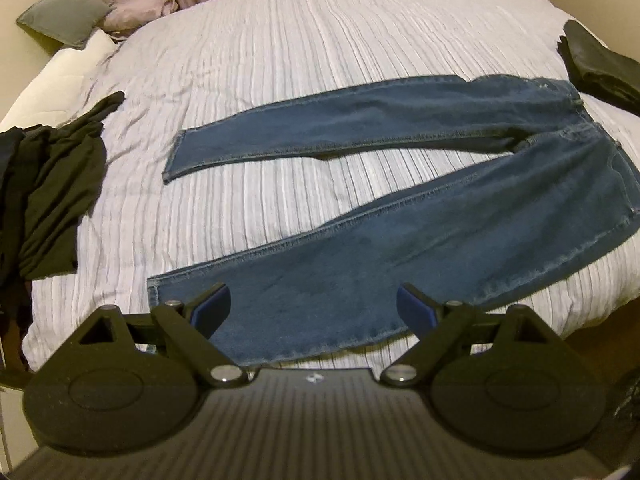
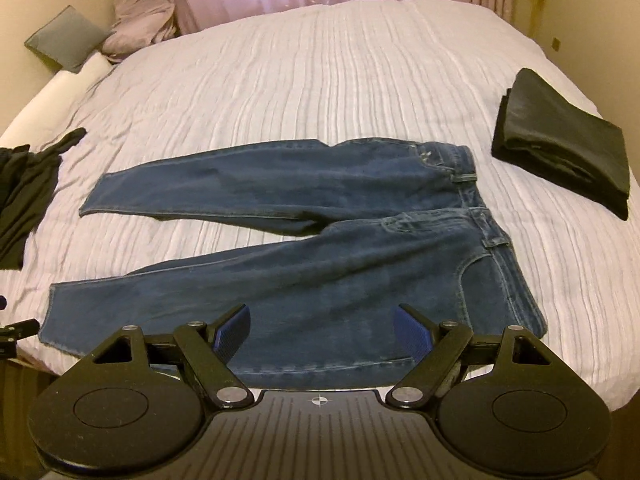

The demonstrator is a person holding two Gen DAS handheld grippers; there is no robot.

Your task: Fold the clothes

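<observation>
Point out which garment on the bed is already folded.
The black garment right of the jeans: a neat stacked rectangle. The jeans lie spread flat; the black clothes left are crumpled.

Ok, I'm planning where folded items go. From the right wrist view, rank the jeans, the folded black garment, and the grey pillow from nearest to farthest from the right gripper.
1. The jeans, spread flat just ahead of the right gripper, whose jaws are open.
2. The folded black garment, farther back on the right of the bed.
3. The grey pillow, far left corner by the wall.
</observation>
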